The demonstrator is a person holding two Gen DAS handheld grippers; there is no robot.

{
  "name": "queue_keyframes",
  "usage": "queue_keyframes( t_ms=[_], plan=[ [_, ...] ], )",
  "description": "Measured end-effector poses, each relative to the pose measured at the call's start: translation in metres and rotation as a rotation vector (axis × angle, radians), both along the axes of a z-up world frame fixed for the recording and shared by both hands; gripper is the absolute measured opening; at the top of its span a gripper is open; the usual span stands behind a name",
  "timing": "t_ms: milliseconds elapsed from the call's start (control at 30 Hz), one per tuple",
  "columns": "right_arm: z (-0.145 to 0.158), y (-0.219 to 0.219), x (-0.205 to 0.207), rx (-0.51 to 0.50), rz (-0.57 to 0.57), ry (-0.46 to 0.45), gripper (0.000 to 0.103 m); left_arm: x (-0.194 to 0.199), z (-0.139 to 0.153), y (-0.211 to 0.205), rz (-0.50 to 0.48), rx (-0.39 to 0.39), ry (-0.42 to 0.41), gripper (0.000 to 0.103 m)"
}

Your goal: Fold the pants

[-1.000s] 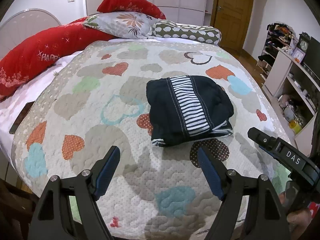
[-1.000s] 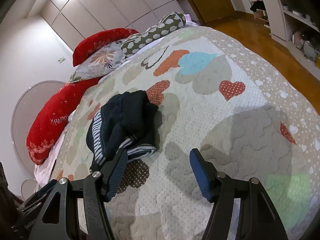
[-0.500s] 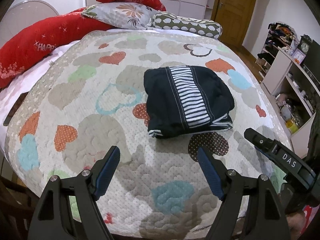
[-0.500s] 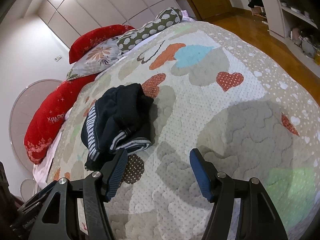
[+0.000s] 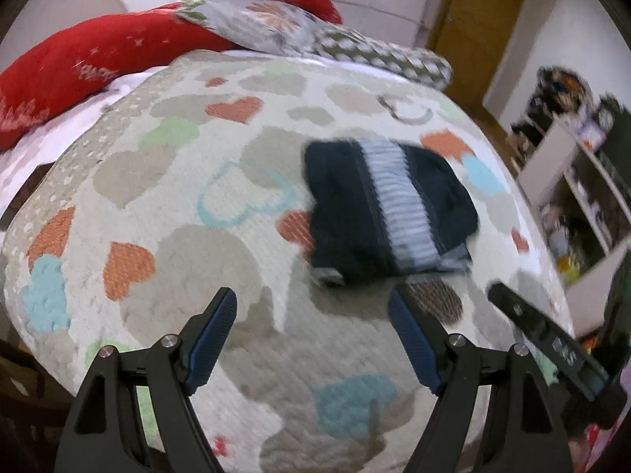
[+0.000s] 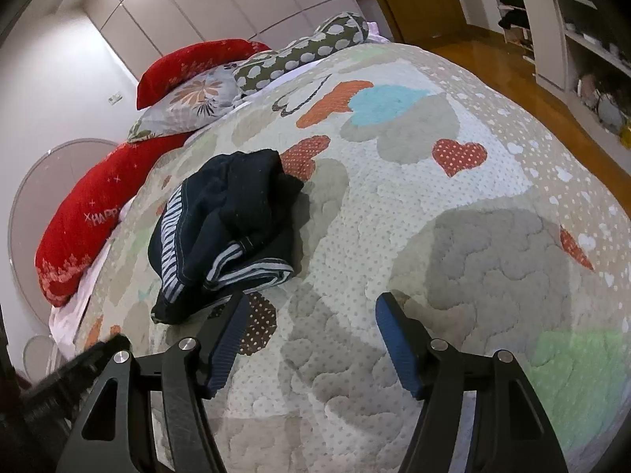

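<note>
The dark navy pants (image 5: 388, 209) with a white-striped band lie folded in a compact bundle on the heart-patterned quilt (image 5: 165, 213). They also show in the right wrist view (image 6: 228, 228). My left gripper (image 5: 311, 315) is open and empty, held back above the quilt's near part, short of the bundle. My right gripper (image 6: 311, 319) is open and empty, just in front and to the right of the bundle. The right gripper's body shows at the lower right of the left wrist view (image 5: 552, 347).
Red pillows (image 5: 90, 63), a floral pillow (image 5: 256, 23) and a dotted bolster (image 5: 378, 55) lie at the head of the bed. White shelves with clutter (image 5: 583, 197) stand to the right. A wooden door (image 5: 473, 23) and wooden floor (image 6: 512, 67) lie beyond.
Both grippers have drawn back from the folded pants, staying open. The left wrist view has swung left and is blurred. The pants have not moved.
</note>
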State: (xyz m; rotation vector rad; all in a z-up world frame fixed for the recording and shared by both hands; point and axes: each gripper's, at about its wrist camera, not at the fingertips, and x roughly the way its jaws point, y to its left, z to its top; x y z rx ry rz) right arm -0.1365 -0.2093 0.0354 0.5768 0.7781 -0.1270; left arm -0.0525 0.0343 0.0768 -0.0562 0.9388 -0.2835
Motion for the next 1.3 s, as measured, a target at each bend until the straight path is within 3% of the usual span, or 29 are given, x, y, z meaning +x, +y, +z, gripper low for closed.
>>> queue_keyframes(
  t_ms=[200, 467, 633, 700, 833, 900, 933, 1000, 1100, 1300],
  plan=[
    [0.006, -0.014, 0.011, 0.001, 0.005, -0.009, 0.071, 0.046, -0.016, 0.031, 0.052, -0.12, 0.107, 0.081],
    [0.001, -0.032, 0.066, 0.253, 0.093, -0.009, 0.078, 0.106, -0.034, 0.013, -0.062, -0.318, 0.26, 0.082],
    [-0.011, -0.028, 0.101, 0.266, 0.105, 0.031, 0.078, 0.128, -0.045, -0.014, -0.098, -0.255, 0.253, 0.082],
    [-0.013, -0.027, 0.108, 0.261, 0.107, 0.029, 0.079, 0.135, -0.048, -0.025, -0.118, -0.236, 0.238, 0.086],
    [-0.016, -0.024, 0.121, 0.26, 0.109, 0.002, 0.082, 0.146, -0.05, -0.032, -0.135, -0.274, 0.261, 0.09],
    [-0.018, -0.023, 0.124, 0.266, 0.112, -0.014, 0.081, 0.146, -0.049, -0.034, -0.179, -0.322, 0.288, 0.067],
    [-0.017, -0.022, 0.125, 0.27, 0.114, -0.022, 0.078, 0.146, -0.048, -0.035, -0.202, -0.34, 0.304, 0.045],
    [-0.016, -0.019, 0.127, 0.315, 0.146, -0.021, 0.058, 0.144, -0.044, -0.036, -0.212, -0.339, 0.308, 0.041],
    [-0.007, -0.012, 0.129, 0.297, 0.168, -0.027, 0.051, 0.143, -0.036, -0.037, -0.216, -0.33, 0.297, 0.035],
    [0.019, -0.006, 0.138, 0.264, 0.197, -0.066, 0.049, 0.154, -0.018, -0.033, -0.188, -0.341, 0.27, 0.035]
  ],
)
